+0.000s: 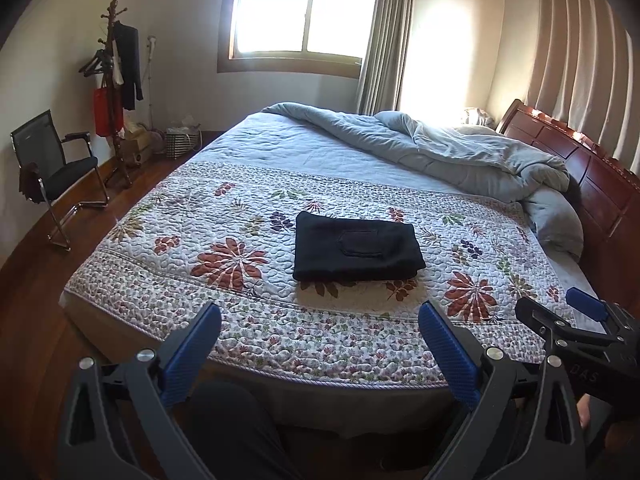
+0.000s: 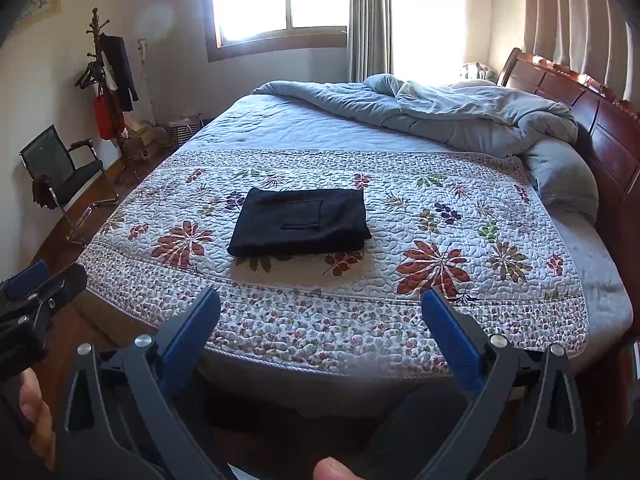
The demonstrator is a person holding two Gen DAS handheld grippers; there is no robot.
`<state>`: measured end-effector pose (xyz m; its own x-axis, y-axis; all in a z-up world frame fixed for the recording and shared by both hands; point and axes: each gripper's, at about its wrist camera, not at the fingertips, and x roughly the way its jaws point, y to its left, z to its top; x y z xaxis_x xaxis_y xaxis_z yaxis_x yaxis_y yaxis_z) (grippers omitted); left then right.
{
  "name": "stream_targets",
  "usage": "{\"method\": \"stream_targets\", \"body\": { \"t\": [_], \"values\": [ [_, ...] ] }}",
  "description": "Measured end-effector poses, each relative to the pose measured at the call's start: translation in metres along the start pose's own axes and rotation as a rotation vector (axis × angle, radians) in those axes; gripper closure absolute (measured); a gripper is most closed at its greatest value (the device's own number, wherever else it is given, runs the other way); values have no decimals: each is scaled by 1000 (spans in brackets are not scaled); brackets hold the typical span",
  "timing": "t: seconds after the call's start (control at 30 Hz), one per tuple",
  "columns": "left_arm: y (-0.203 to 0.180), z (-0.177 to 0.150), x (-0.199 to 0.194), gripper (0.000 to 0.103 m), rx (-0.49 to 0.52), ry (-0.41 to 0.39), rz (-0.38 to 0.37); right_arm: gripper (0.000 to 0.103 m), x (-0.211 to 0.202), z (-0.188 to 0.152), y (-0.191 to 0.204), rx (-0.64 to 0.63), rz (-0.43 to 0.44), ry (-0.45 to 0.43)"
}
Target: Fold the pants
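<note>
The black pants lie folded into a flat rectangle on the floral quilt, a back pocket facing up. They also show in the right wrist view. My left gripper is open and empty, held back over the near edge of the bed, well short of the pants. My right gripper is open and empty, also back at the near edge. The right gripper shows at the right of the left wrist view, and the left gripper at the left of the right wrist view.
A rumpled grey duvet lies along the wooden headboard at the right. A black chair and a coat rack stand on the wood floor at the left. A window is behind the bed.
</note>
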<state>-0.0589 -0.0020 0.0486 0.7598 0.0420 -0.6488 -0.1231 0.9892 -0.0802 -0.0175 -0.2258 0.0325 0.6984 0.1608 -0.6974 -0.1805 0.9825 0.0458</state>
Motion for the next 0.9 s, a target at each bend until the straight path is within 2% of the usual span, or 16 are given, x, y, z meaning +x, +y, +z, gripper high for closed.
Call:
{"method": "stream_targets", "body": {
  "t": [0.9],
  "values": [
    [11,7,13,4,3,2,41,3,23,9,10,-14,-7,27]
  ]
}}
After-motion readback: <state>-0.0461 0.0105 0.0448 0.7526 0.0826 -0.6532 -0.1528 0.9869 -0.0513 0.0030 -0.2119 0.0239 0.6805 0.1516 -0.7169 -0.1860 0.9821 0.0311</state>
